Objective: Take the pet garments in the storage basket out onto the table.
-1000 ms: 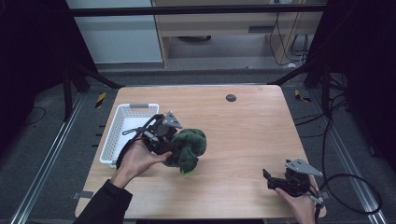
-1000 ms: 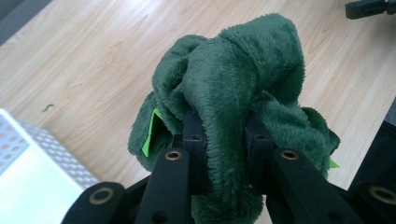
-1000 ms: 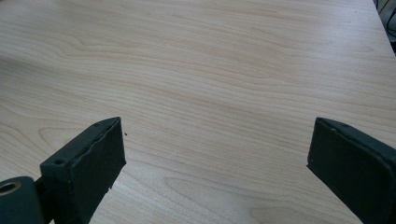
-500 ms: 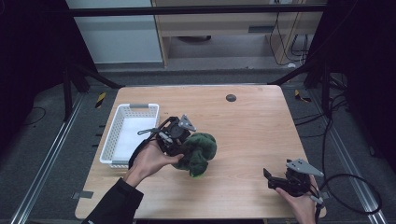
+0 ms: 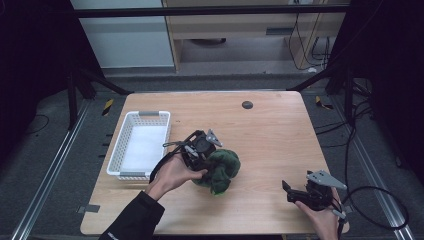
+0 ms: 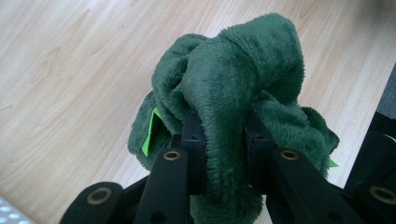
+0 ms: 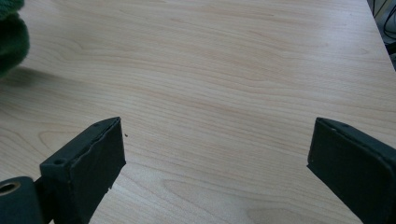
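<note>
**Ana:** High view first: where is the green plush cloth [image 5: 220,169]?

**Ben:** Near the middle of the wooden table [image 5: 270,130], just right of the white basket [image 5: 142,145]. The left gripper [image 5: 202,150] has it, with the bundle sagging toward the tabletop on the side away from the basket.

**Ana:** How firm is that hold?

**Ben:** In the left gripper view, both jaws are pressed into a thick fold of the cloth [image 6: 233,88], pile bulging over them. A bright green tag [image 6: 149,133] pokes out at one side.

**Ana:** How will it handle?

**Ben:** Soft, light and floppy, I judge. Nothing fragile, but loose ends will droop and drag. A bunched fold, as taken now, seems better than a thin edge, which could slide out.

**Ana:** And the other claw?

**Ben:** The right gripper [image 5: 300,192] sits near the table's front right corner, well apart from the cloth. Its own view shows the jaws spread wide over bare wood, holding nothing.
</note>
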Action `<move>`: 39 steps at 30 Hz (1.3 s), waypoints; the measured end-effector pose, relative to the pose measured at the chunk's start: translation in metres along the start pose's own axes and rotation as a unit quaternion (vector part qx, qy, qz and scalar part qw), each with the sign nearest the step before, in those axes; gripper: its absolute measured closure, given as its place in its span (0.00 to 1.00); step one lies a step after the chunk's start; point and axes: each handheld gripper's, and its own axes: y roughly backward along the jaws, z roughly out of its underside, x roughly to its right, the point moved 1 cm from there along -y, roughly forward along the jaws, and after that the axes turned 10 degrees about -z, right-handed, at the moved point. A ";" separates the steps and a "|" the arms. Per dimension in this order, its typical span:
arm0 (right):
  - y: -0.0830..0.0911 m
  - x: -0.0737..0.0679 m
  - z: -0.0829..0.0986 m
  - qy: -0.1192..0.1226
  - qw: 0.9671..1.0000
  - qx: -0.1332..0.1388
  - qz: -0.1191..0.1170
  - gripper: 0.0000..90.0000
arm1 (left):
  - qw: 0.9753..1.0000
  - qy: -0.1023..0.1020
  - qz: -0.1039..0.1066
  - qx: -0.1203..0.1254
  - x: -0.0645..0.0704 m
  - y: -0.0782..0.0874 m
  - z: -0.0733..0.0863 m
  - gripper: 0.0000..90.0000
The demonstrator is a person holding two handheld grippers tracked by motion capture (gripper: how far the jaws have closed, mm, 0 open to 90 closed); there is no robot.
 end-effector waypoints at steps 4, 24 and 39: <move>0.000 0.000 0.000 0.004 1.000 0.000 0.001 0.04 | 1.000 -0.003 0.004 -0.005 0.002 -0.008 0.000 0.83; 0.000 0.000 0.001 0.002 1.000 -0.002 -0.001 0.04 | 1.000 -0.013 0.011 -0.023 0.011 -0.038 0.000 0.79; -0.001 -0.001 0.001 0.003 1.000 -0.005 -0.002 0.04 | 1.000 -0.005 0.004 -0.028 0.007 -0.053 0.007 0.60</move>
